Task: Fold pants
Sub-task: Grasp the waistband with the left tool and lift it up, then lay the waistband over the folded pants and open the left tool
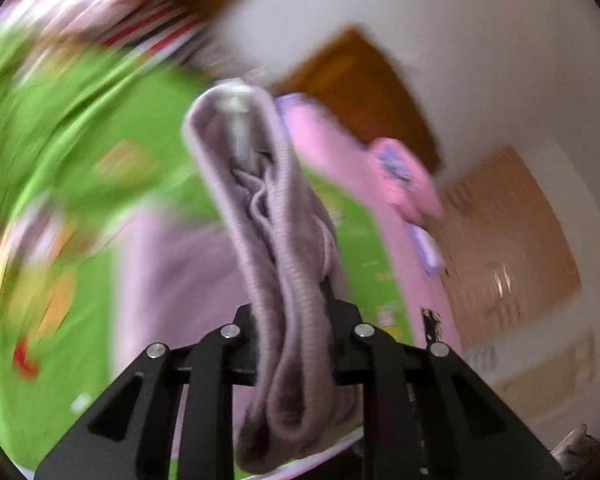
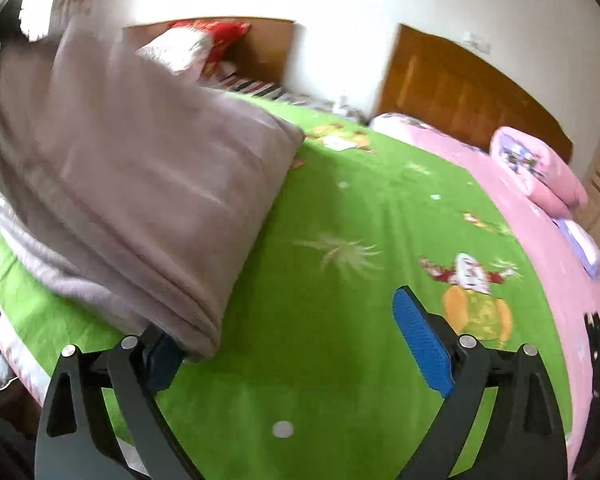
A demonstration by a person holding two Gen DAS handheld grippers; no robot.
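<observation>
The pants (image 2: 132, 184) are in the middle of the folding, not at the end. In the right wrist view the grey-mauve cloth hangs in the air at the left, above the green bed cover (image 2: 340, 360), and it already looks doubled, with several layers lying together at its lower edge. Part of the cloth rests on the bed at the far left. So I judge that one fold is made or being made, and the laying down and smoothing are left to do.

The left gripper (image 1: 292, 304) has its jaws closed on the ribbed waistband (image 1: 260, 208) of the pants, which is bunched between them together with a drawstring. The left wrist view is very blurred, so the exact number of layers in the grip I cannot tell.

The right gripper (image 2: 296, 344) has its jaws wide apart and they hold nothing. Its blue pad (image 2: 420, 344) on the right is bare. The left finger sits just under the hanging edge of the pants, perhaps touching it.

A pink blanket (image 2: 540, 172) lies at the far right of the bed.
</observation>
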